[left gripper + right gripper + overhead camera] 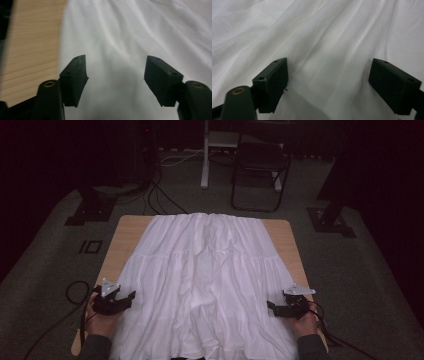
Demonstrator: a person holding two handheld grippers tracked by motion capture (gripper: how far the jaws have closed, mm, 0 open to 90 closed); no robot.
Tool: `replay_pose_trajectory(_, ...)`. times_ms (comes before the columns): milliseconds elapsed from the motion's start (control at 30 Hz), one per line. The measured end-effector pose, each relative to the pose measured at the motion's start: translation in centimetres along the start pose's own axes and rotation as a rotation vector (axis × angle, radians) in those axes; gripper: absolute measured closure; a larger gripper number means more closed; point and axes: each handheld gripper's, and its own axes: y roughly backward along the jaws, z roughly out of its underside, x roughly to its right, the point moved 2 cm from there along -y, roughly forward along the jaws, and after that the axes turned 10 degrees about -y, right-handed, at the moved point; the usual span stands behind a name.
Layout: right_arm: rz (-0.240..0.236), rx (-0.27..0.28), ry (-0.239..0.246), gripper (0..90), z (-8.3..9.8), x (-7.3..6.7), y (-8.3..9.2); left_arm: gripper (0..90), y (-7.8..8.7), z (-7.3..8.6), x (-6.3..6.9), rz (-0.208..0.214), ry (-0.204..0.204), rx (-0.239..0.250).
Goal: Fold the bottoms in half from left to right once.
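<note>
At the near table edge, the left gripper and right gripper, black blocky jaws spread, empty, flank the white gathered cotton skirt (soft, pleated folds), spread flat over the pale wooden table.

The white skirt hides most of the wooden surface. The skirt's near hem is cut off by the bottom edge of the high view. Behind the surface, a chair is cut off at the top edge, in darkness.
</note>
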Motion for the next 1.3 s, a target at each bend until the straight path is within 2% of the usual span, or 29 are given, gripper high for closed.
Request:
replay_pose_trajectory(33,0.000,0.000,0.000,17.3,0.0,0.0,0.0,30.8,0.0,0.0,0.0,0.000,0.000,0.000)
replay_pose_trajectory(67,0.002,0.008,-0.003,22.7,0.1,0.0,0.2,29.4,0.5,1.3,-0.6,0.006,0.032,-0.022)
replay_pose_trajectory(100,0.002,0.008,-0.003,22.7,0.1,0.0,0.2,29.2,0.5,1.3,-0.6,0.006,0.032,-0.022)
replay_pose_trajectory(167,0.003,0.015,-0.007,25.5,0.2,0.1,0.3,25.9,0.7,2.7,-1.1,0.004,0.065,-0.065)
replay_pose_trajectory(200,0.003,0.015,-0.006,25.5,0.2,0.1,0.3,24.8,0.8,3.9,-1.4,-0.008,0.080,-0.101)
replay_pose_trajectory(267,0.003,0.015,-0.007,25.4,0.2,0.1,0.3,21.3,1.0,4.7,-1.8,-0.004,0.116,-0.089)
replay_pose_trajectory(300,0.003,0.015,-0.007,25.4,0.2,0.1,0.3,20.9,1.0,4.7,-1.8,-0.004,0.116,-0.089)
replay_pose_trajectory(333,0.003,0.015,-0.007,25.4,0.2,0.1,0.3,20.9,1.1,4.8,-1.9,0.007,0.132,-0.079)
replay_pose_trajectory(367,0.003,0.015,-0.007,25.4,0.2,0.1,0.3,19.7,1.1,4.8,-1.9,0.007,0.132,-0.079)
replay_pose_trajectory(467,0.003,0.015,-0.007,25.4,0.2,0.1,0.3,15.6,0.5,4.0,-0.4,0.046,0.101,-0.073)
replay_pose_trajectory(500,0.003,0.015,-0.007,25.4,0.2,0.1,0.3,14.5,0.5,4.0,-0.4,0.046,0.101,-0.073)
replay_pose_trajectory(600,0.003,0.015,-0.007,25.4,0.2,0.1,0.3,14.2,-0.3,2.9,1.7,0.069,0.017,-0.087)
replay_pose_trajectory(667,0.003,0.016,-0.007,25.4,0.2,0.1,0.3,14.9,-0.4,2.6,2.0,0.067,0.018,-0.095)
replay_pose_trajectory(700,0.003,0.015,-0.006,25.5,0.2,0.0,0.3,17.7,-0.4,2.6,2.0,0.067,0.018,-0.095)
replay_pose_trajectory(733,0.003,0.016,-0.008,26.8,0.2,0.1,0.3,27.0,0.0,2.5,1.9,0.079,0.011,-0.084)
replay_pose_trajectory(800,0.010,0.007,-0.012,38.0,0.2,0.1,0.7,55.2,0.3,2.6,1.5,0.086,0.020,-0.076)
replay_pose_trajectory(833,0.020,0.001,-0.015,38.8,0.1,0.1,1.2,64.2,0.4,2.7,1.2,0.087,0.026,-0.078)
replay_pose_trajectory(900,0.039,0.046,-0.028,37.4,-0.3,0.3,2.8,79.4,0.4,2.8,1.0,0.093,0.038,-0.077)
replay_pose_trajectory(933,0.055,0.070,-0.041,33.4,-0.4,0.5,3.7,82.2,0.5,2.9,0.6,0.110,0.057,-0.072)
replay_pose_trajectory(967,0.055,0.070,-0.041,33.4,-0.4,0.5,3.7,83.6,0.5,2.9,0.6,0.110,0.057,-0.072)
replay_pose_trajectory(1033,0.135,0.088,-0.066,17.9,-0.3,1.4,5.0,84.3,0.4,3.0,0.5,0.118,0.062,-0.066)
replay_pose_trajectory(1067,0.169,0.078,-0.084,16.9,0.0,1.8,5.2,84.6,0.5,3.0,0.6,0.118,0.060,-0.067)
replay_pose_trajectory(1133,0.177,0.063,-0.101,16.7,0.3,2.2,5.3,85.0,0.5,2.9,0.6,0.114,0.053,-0.072)
replay_pose_trajectory(1167,0.183,0.036,-0.139,15.0,1.0,2.9,5.1,85.0,0.5,2.9,0.6,0.113,0.053,-0.072)
replay_pose_trajectory(1200,0.165,0.005,-0.161,13.2,1.7,3.3,4.6,85.0,0.5,2.9,0.6,0.113,0.051,-0.072)
replay_pose_trajectory(1300,0.140,-0.043,-0.164,12.4,2.1,3.2,3.9,85.1,0.5,2.9,0.6,0.111,0.045,-0.071)
